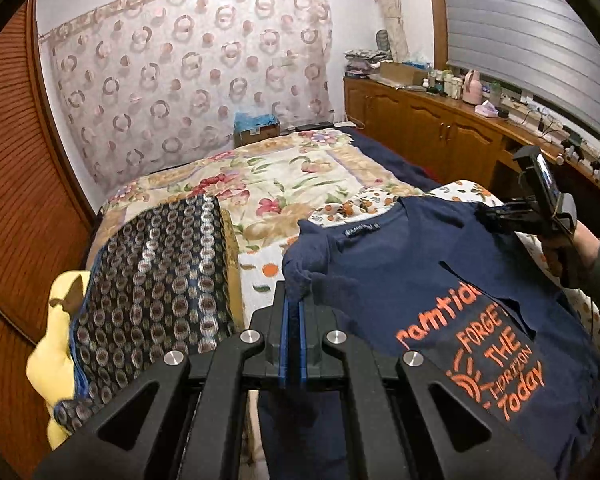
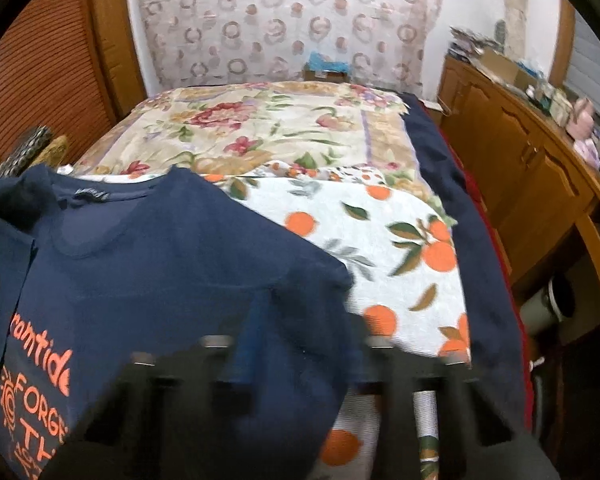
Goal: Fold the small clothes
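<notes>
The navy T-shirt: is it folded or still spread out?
Mostly spread, not yet folded. The T-shirt lies print up on the bed; only its sleeve is lifted, pinched in the left gripper.

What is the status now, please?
Left gripper shut on shirt sleeve. Right gripper shut on shirt. Nothing in the way.

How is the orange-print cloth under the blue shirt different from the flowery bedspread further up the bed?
The orange-print cloth has a white ground with oranges and leaves; the floral bedspread is cream with red and pink flowers and a tan border. The navy T-shirt lies partly on the orange-print cloth, while the bedspread beyond it is uncovered. Both lie flat on the bed.
</notes>
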Tool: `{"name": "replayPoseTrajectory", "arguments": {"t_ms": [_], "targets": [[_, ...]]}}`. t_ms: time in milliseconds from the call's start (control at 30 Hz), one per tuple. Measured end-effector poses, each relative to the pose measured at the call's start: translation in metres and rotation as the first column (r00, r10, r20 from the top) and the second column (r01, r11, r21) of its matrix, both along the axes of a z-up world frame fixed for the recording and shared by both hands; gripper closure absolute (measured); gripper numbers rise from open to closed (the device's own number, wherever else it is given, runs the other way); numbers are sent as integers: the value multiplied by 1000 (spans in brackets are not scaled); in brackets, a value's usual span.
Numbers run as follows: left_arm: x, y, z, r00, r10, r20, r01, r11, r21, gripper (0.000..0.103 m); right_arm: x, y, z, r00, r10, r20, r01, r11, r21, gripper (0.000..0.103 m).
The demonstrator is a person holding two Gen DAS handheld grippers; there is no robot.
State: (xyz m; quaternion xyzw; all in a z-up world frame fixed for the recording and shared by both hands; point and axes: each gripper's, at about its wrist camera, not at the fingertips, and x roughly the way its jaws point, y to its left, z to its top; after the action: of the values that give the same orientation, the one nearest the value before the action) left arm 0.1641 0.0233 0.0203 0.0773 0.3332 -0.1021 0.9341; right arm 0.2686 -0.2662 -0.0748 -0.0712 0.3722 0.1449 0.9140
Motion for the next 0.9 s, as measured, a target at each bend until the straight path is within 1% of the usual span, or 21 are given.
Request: {"name": "replayPoseTrajectory", "arguments": {"t_ms": [67,167,300,367,500,600,667,700,767,900], "targets": [[-18,3,-1,1000,-9,17,9,1000,-16,98,-19,4,10,998,40,55,-40,999,11,98],[-47,9,-1,999,-17,45,20,998,-53,98,-62,3,31,986,88,143,-99,993,66,99],[-91,16,-5,997,-23,74,30,996,-83,98,-123,-14,48,967,123,222,-151,982,113,99],[-108,20,-8,996,-19,82,27,994,-104,98,-152,-23,50,959,138,247,-172,977,124,99],[-148,37,-18,995,20,93,-5,988,-153,98,-208,-43,46,951,158,267,-199,971,133,99],[-165,51,-23,994,56,94,-38,983,-177,98,-239,-61,36,956,156,249,-196,970,145,99],[-177,60,-28,994,73,86,-55,979,-195,98,-257,-70,32,959,159,237,-195,971,136,99],[-182,63,-30,993,81,83,-63,978,-198,98,-268,-74,33,960,154,236,-187,974,124,99],[-192,70,-34,993,96,74,-79,975,-209,98,-282,-84,34,965,149,217,-180,975,132,99],[-212,80,-36,990,123,72,-105,970,-219,98,-310,-96,46,969,143,202,-170,978,122,99]]}}
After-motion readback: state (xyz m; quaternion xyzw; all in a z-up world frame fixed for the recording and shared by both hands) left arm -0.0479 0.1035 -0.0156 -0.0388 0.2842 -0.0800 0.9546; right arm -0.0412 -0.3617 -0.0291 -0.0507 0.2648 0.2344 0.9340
